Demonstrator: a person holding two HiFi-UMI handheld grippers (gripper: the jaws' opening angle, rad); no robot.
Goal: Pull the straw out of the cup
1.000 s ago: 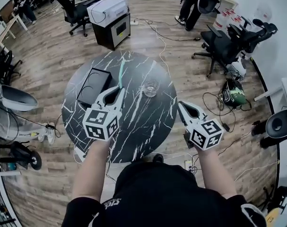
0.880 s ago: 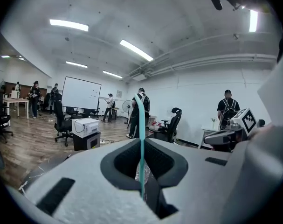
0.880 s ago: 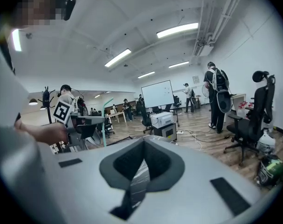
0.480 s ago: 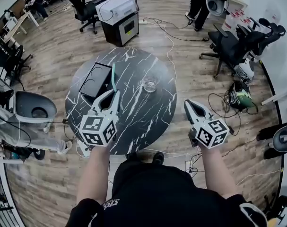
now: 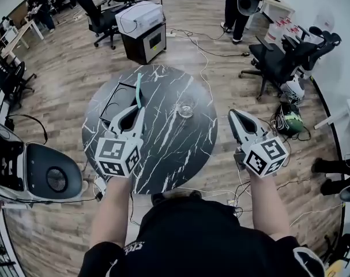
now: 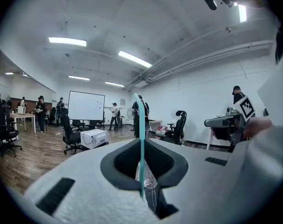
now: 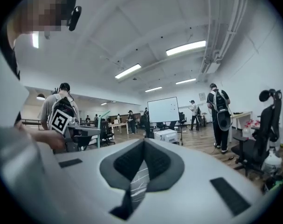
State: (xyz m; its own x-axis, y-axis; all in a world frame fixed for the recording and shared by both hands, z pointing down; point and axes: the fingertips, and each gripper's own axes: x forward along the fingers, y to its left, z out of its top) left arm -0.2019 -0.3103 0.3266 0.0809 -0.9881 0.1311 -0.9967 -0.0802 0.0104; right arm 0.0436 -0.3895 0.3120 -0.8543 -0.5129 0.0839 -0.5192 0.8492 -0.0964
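Note:
A clear glass cup (image 5: 185,108) stands alone near the middle of the round black marble table (image 5: 180,154), with no straw in it. My left gripper (image 5: 138,108) hovers over the table's left half, shut on the teal straw (image 5: 139,90), which sticks out beyond its tips, well left of the cup. In the left gripper view the straw (image 6: 141,139) runs upright between the closed jaws of the left gripper (image 6: 141,146). My right gripper (image 5: 234,116) is off the table's right edge, shut and holding nothing. The right gripper (image 7: 142,143) faces across the room, with the straw (image 7: 99,129) at its left.
A black tray (image 5: 116,101) lies on the table's left side, just beyond the left gripper. A printer on a dark cabinet (image 5: 142,23) stands behind the table. Office chairs (image 5: 278,56), floor cables (image 5: 278,123) and standing people (image 5: 238,4) surround it.
Both grippers have risen. The left one has carried the straw with it, still clear of the cup. The cup has stayed in place on the table.

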